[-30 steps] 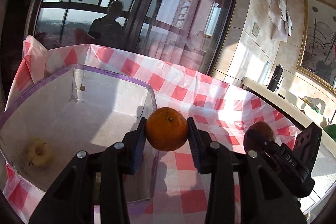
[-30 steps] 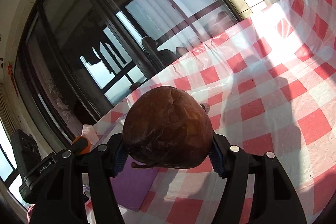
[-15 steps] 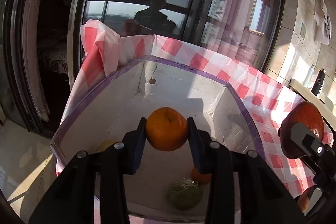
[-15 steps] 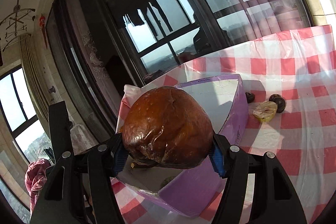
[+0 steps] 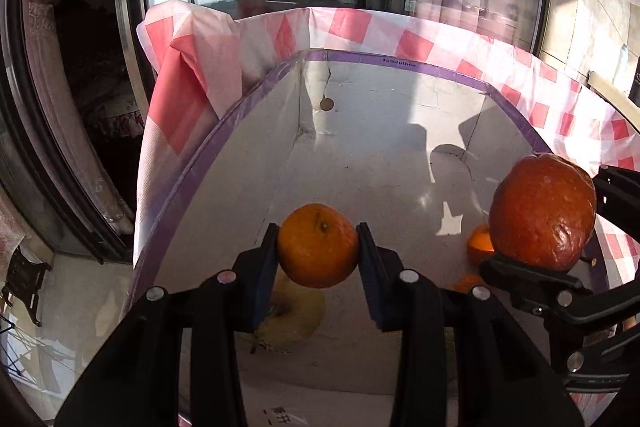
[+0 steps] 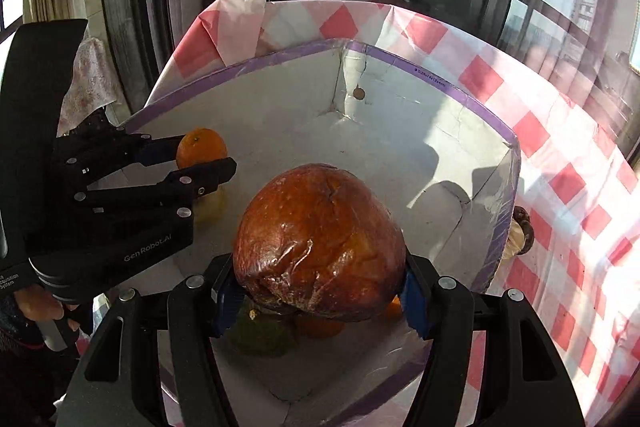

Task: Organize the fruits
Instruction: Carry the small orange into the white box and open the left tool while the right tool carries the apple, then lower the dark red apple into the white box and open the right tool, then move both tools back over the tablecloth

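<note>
My left gripper (image 5: 319,255) is shut on a small orange (image 5: 318,245) and holds it above the floor of a white cardboard box with a purple rim (image 5: 400,63). My right gripper (image 6: 318,291) is shut on a large wrinkled brown-red fruit (image 6: 320,241), also held over the box (image 6: 432,75). The right gripper and its fruit (image 5: 542,213) show at the right in the left wrist view. The left gripper with the orange (image 6: 200,149) shows at the left in the right wrist view. In the box lie a yellowish apple (image 5: 288,319), a green fruit (image 6: 260,333) and small oranges (image 5: 478,243).
The box stands on a red and white checked tablecloth (image 6: 560,155). Two small fruits (image 6: 520,227) lie on the cloth just outside the box's right wall. Dark windows and a floor drop lie beyond the table's far and left edges.
Both grippers have moved left from over the cloth to over the box, each keeping its fruit. They now hang lower, inside the box opening.
</note>
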`<state>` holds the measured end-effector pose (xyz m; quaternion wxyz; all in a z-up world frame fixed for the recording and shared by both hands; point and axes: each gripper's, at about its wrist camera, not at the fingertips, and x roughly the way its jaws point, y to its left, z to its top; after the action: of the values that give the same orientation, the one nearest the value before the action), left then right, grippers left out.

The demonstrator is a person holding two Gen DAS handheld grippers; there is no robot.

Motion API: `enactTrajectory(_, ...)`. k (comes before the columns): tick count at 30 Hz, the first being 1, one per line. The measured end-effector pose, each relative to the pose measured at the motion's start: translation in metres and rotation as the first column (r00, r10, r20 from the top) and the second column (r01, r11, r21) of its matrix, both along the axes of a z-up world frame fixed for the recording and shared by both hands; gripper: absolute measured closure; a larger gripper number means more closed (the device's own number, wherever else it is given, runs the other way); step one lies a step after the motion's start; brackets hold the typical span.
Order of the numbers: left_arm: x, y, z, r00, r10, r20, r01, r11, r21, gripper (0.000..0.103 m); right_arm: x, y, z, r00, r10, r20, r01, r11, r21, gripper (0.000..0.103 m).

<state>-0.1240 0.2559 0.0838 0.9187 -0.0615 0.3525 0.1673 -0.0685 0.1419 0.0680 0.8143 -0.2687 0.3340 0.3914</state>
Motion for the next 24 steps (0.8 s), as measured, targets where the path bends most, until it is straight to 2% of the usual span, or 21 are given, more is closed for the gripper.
enactTrajectory(3,0.004,0.002,-0.001,1.000,-0.026,-0.013,0.026,0.999,-0.023,0.064,0.008,0.014,-0.018,1.000,0.001,-0.013,-0.002,0.991,-0.135,0.040)
enactTrajectory(5,0.007,0.001,-0.003,0.999,-0.041,-0.035,0.041,0.999,-0.019,0.064,0.016,0.021,-0.028,0.999,-0.007,-0.040,0.000,0.982,-0.186,0.040)
enactTrajectory(8,0.007,0.001,-0.003,0.997,-0.065,-0.037,0.064,0.998,-0.029,0.058,0.021,0.022,-0.028,0.997,-0.021,-0.071,0.008,0.983,-0.184,0.040)
enactTrajectory(10,0.007,0.001,-0.003,0.997,-0.069,-0.037,0.068,0.997,-0.028,0.039,0.024,0.021,-0.030,0.996,-0.029,-0.088,0.011,0.979,-0.201,0.040)
enactTrajectory(12,0.007,-0.001,-0.002,0.997,-0.070,-0.036,0.070,0.997,-0.014,0.033,0.025,0.020,-0.029,0.995,-0.026,-0.095,0.007,0.980,-0.199,0.040)
enactTrajectory(14,0.008,0.000,-0.002,0.997,-0.065,-0.033,0.064,0.998,-0.018,0.032,0.025,0.021,-0.028,0.996,-0.022,-0.085,0.005,0.981,-0.192,0.036)
enactTrajectory(16,0.006,0.000,-0.001,0.998,-0.060,-0.024,0.059,0.998,-0.021,0.031,0.023,0.020,-0.026,0.998,-0.027,-0.057,0.015,0.982,-0.190,0.031)
enactTrajectory(19,0.005,0.002,0.000,0.999,-0.047,-0.001,0.047,0.999,-0.021,0.030,0.023,0.018,-0.022,0.999,-0.039,-0.028,0.034,0.986,-0.162,0.030)
enactTrajectory(20,0.003,0.002,0.000,0.999,-0.042,0.012,0.042,0.999,-0.021,0.030,0.021,0.015,-0.019,0.999,-0.045,0.004,0.046,0.989,-0.139,0.029)
enactTrajectory(22,0.001,0.001,0.002,0.998,-0.045,0.035,0.046,0.999,-0.013,0.029,0.010,0.004,-0.015,0.987,-0.080,0.139,0.092,0.992,-0.084,0.024)
enactTrajectory(24,-0.002,0.000,0.002,0.997,-0.056,0.050,0.056,0.998,-0.006,0.029,-0.006,-0.015,-0.005,0.970,-0.102,0.222,0.099,0.995,0.025,0.023)
